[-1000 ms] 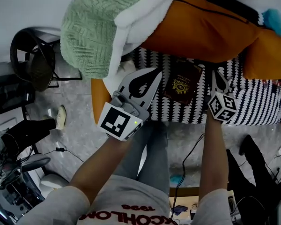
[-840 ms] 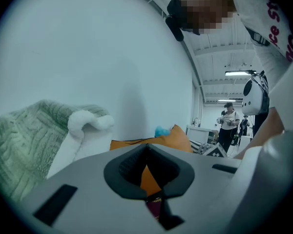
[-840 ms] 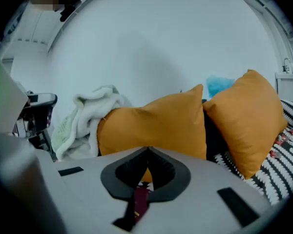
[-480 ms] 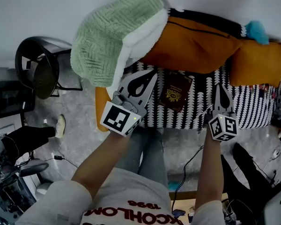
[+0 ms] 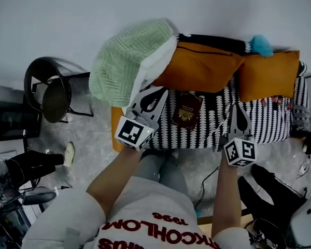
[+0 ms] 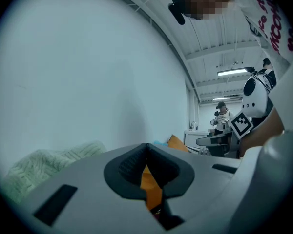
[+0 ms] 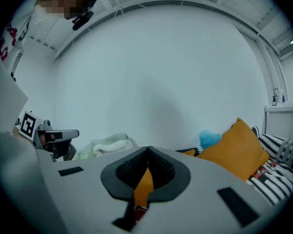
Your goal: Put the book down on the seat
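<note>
At the left gripper (image 6: 146,147): jaws shut, tip on tip, nothing between them. Only a bit of orange from far behind, seen through the little hole. Same at the right gripper (image 7: 147,150): jaws shut, nothing held.

Both held up in the air in front of the seat (image 5: 264,121), one on each side of the book (image 5: 187,110), touching neither it nor the seat. Likely reason: job looks done, so no need to hold on any more.

Book flat on the striped seat, cover up, about midway between the front edge and the big orange cushion (image 5: 202,66) at the back, nearer the left end than the right. Hard to tell if touching that cushion or just beside it. Good spot for a book, by the look of it: flat, away from the edge, not likely to slide off.

No box, bag or bowl to see. Only the seat carrying things:
- the book, in the open part
- the big orange cushion along the back edge
- a smaller orange cushion (image 5: 267,77) at the back right corner
- a blue fluffy thing (image 5: 259,44) behind, between the two cushions
- a green blanket (image 5: 127,64) piled over the back left corner, partly on the big cushion

Off the seat, well apart on the left: a black chair (image 5: 49,90) on the floor.
</note>
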Tool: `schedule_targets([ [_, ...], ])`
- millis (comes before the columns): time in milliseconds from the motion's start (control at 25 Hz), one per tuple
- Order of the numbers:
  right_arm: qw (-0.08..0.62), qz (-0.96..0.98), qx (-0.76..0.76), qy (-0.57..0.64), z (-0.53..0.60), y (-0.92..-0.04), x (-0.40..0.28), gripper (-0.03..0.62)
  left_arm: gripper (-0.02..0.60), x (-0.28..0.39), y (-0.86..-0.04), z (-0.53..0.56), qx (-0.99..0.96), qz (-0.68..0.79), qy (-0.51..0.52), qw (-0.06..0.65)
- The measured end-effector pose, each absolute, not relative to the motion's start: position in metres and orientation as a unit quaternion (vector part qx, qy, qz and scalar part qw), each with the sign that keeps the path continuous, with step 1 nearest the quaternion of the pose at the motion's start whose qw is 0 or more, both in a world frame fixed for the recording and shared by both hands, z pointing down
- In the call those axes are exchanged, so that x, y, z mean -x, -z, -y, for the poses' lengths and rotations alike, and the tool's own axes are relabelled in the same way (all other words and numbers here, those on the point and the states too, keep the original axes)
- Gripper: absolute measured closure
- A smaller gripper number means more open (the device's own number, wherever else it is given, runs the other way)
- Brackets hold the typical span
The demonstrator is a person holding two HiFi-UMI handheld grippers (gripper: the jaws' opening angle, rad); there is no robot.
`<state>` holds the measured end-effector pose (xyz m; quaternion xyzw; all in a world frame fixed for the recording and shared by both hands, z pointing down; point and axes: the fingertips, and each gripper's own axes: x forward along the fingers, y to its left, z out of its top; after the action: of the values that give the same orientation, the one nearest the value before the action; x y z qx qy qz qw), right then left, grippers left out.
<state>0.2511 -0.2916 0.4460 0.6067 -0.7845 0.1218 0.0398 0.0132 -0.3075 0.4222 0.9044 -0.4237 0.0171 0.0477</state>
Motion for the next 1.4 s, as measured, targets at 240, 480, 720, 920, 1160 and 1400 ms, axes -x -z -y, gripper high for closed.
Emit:
schedule_targets([
  [240,0.024,0.780,-0.617,-0.101,0.259,-0.402,-0.260,0.568,0.566,-0.019,-0.395,0.287,-0.909,0.415,-0.013,0.028],
  [480,0.014,0.781,-0.618,-0.089,0.225,-0.377,-0.256,0.568,0.566,-0.017,-0.374,0.259,-0.912,0.409,-0.012,0.019],
  [720,0.011,0.785,-0.615,-0.076,0.205,-0.364,-0.250,0.568,0.566,-0.019,-0.359,0.238,-0.915,0.404,-0.008,0.008],
  [920,0.013,0.785,-0.615,-0.066,0.205,-0.360,-0.247,0.568,0.566,-0.022,-0.355,0.237,-0.917,0.398,-0.008,0.003],
  [1160,0.013,0.788,-0.613,-0.056,0.195,-0.356,-0.245,0.568,0.565,-0.027,-0.351,0.225,-0.918,0.397,-0.005,-0.003],
  [1400,0.016,0.788,-0.613,-0.054,0.197,-0.353,-0.241,0.568,0.565,-0.024,-0.348,0.229,-0.918,0.396,-0.005,-0.002],
])
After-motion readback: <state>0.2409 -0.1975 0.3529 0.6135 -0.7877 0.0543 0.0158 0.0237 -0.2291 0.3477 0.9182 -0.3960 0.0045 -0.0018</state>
